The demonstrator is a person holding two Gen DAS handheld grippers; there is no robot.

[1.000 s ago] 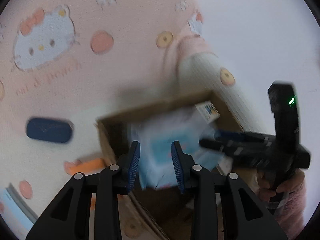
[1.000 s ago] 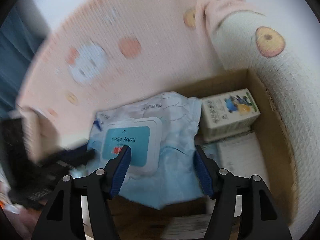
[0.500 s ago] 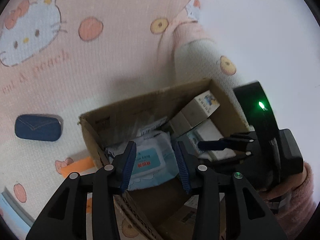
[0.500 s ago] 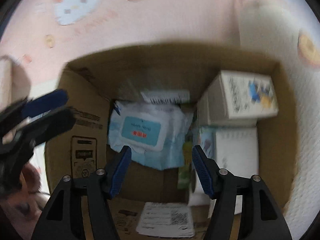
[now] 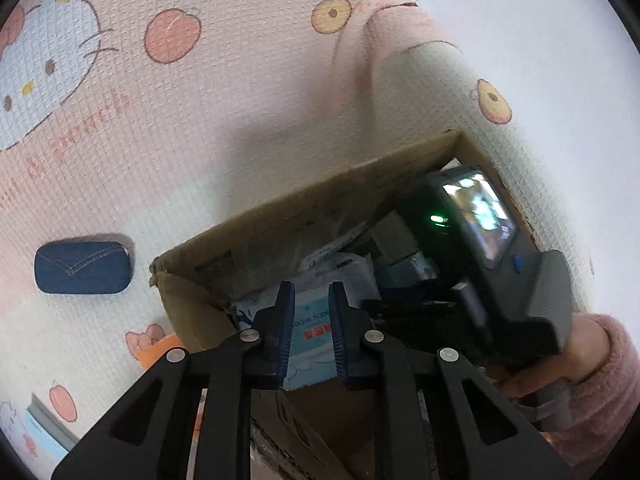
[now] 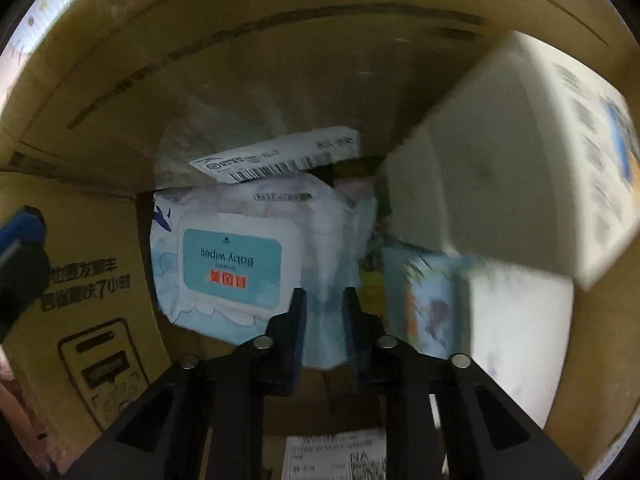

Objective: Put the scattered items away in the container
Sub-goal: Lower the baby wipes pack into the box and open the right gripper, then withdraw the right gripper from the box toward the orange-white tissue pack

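- Baby wipes pack [image 6: 240, 264], pale blue with a white flip lid, lies inside the cardboard box [image 6: 92, 264], against its left and far walls. The label reads upside down from the right wrist view.
- A barcoded white label [image 6: 276, 156] lies over the pack's far edge.
- Right gripper [image 6: 324, 320] points down into the box, fingers clenched together. The pack's right edge shows in the narrow gap between them; cannot tell whether it is pinched.
- A white carton [image 6: 508, 168] with blue print sits tilted at the right of the box, over a smaller printed pack [image 6: 428, 304].
- Left gripper [image 5: 311, 332] hovers over the box's near rim [image 5: 188, 304], jaws closing, nothing between them; the wipes pack [image 5: 316, 320] shows below.
- A hand [image 5: 560, 364] in a fuzzy pink sleeve holds the right gripper's body.
- Outside the box, on the pink cartoon-cat mat [image 5: 200, 120]: a denim pouch [image 5: 82, 267] well to the left, and an orange item [image 5: 160, 354] near the box's corner.
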